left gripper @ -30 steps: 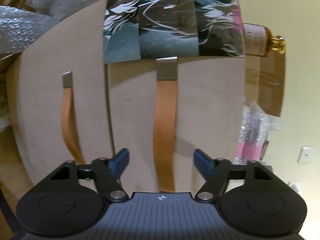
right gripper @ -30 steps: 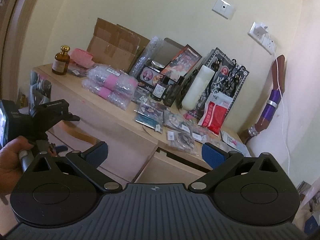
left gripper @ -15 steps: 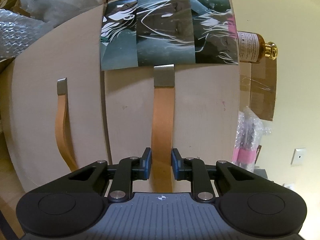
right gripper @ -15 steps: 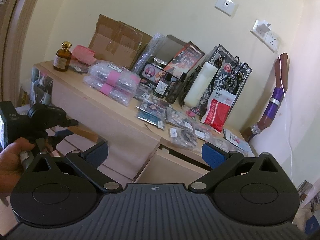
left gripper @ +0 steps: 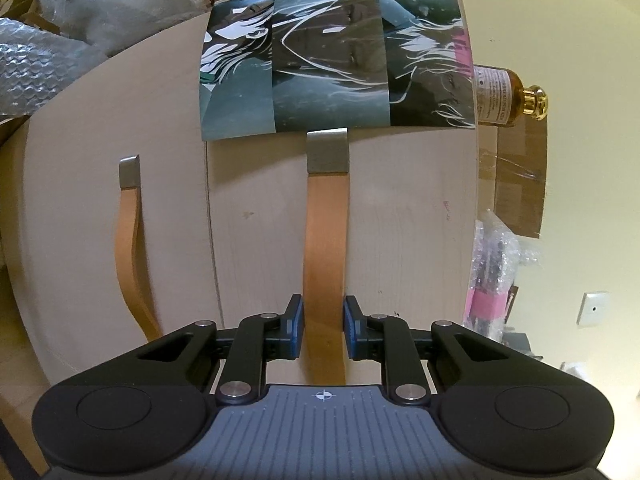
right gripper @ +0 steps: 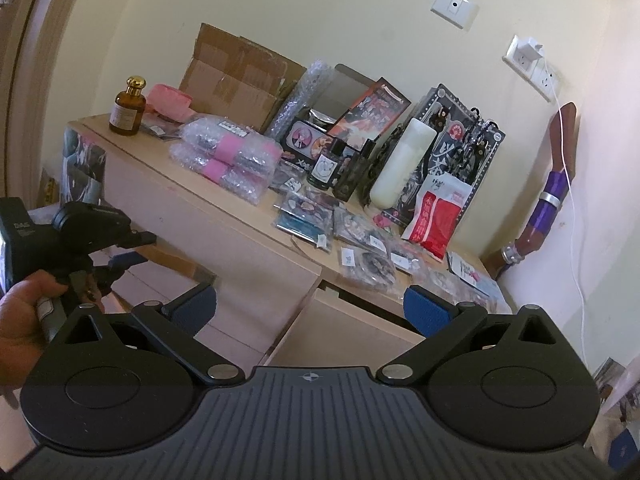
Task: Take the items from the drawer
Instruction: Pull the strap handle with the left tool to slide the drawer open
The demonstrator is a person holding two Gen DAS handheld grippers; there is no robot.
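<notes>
Drawer (left gripper: 380, 232) sits closed at the cabinet's end, below the poster (left gripper: 336, 56). My left gripper (left gripper: 323, 328) was wide open a second ago; now it's clamped on the leather strap handle (left gripper: 325, 248). Pull comes next, I reckon. Right gripper (right gripper: 310, 306) hangs spread, empty, facing the cluttered top (right gripper: 168, 148).

Pale yellow wall (right gripper: 320, 20) behind wooden cabinet (right gripper: 224, 216); wall switch (right gripper: 455, 7) and socket (right gripper: 524, 53) above it, daylight-lit.
</notes>
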